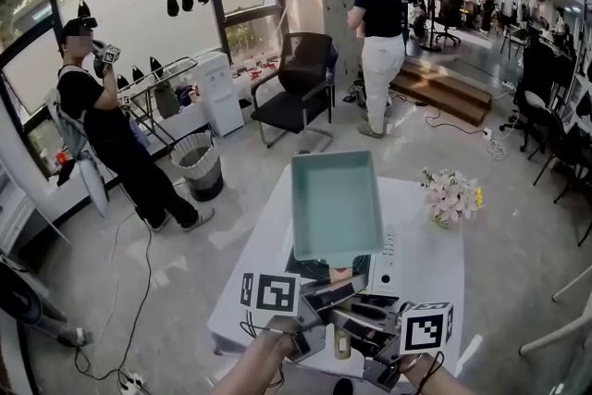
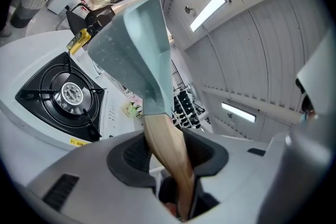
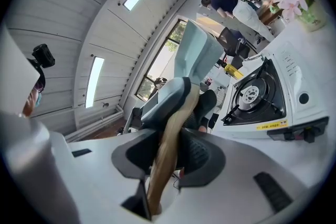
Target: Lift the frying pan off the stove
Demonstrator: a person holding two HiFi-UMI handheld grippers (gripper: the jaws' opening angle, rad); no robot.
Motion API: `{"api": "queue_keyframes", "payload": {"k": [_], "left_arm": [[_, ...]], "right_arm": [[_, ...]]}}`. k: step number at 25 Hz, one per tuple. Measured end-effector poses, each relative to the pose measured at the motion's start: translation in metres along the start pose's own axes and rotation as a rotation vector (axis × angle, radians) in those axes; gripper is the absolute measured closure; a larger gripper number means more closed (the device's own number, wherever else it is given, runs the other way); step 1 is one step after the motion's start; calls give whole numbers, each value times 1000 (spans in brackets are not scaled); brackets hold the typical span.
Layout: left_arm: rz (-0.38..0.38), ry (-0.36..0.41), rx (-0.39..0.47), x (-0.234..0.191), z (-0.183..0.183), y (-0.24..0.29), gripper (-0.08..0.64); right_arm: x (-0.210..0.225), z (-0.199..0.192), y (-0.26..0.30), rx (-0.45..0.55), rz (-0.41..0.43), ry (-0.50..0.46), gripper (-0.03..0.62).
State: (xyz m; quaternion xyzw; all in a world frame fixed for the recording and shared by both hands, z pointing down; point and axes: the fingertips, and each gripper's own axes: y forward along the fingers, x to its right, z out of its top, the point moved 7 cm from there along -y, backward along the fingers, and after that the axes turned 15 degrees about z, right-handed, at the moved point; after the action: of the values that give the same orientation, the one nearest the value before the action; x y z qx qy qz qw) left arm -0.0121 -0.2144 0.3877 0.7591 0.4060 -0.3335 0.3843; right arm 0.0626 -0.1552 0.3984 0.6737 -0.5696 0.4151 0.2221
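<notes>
The frying pan (image 1: 335, 206) is a square teal pan with a wooden handle. It hangs tilted in the air above the black-topped portable stove (image 1: 400, 262). Both grippers are shut on the handle, one behind the other. In the left gripper view the handle (image 2: 167, 149) runs up between the pads of my left gripper (image 2: 176, 165) to the pan (image 2: 131, 55), and the bare burner of the stove (image 2: 63, 94) lies below at the left. In the right gripper view my right gripper (image 3: 170, 155) clamps the handle (image 3: 168, 144) nearer its end. The pan (image 3: 197, 55) rises beyond it, and the stove (image 3: 262, 94) sits at the right.
The stove stands on a white table (image 1: 245, 296) with a vase of flowers (image 1: 450, 194) at its far right corner. On the floor beyond are a waste bin (image 1: 199, 164) and a black chair (image 1: 296, 92). One person stands at the left (image 1: 106, 129), another at the back (image 1: 379, 42).
</notes>
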Motion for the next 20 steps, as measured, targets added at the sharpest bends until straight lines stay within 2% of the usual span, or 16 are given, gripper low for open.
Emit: {"api": "queue_keyframes", "payload": {"k": [20], "left_arm": [[-3, 20, 22, 6, 3, -5, 397]], "right_arm": [[-6, 2, 5, 29, 19, 8, 479]]}}
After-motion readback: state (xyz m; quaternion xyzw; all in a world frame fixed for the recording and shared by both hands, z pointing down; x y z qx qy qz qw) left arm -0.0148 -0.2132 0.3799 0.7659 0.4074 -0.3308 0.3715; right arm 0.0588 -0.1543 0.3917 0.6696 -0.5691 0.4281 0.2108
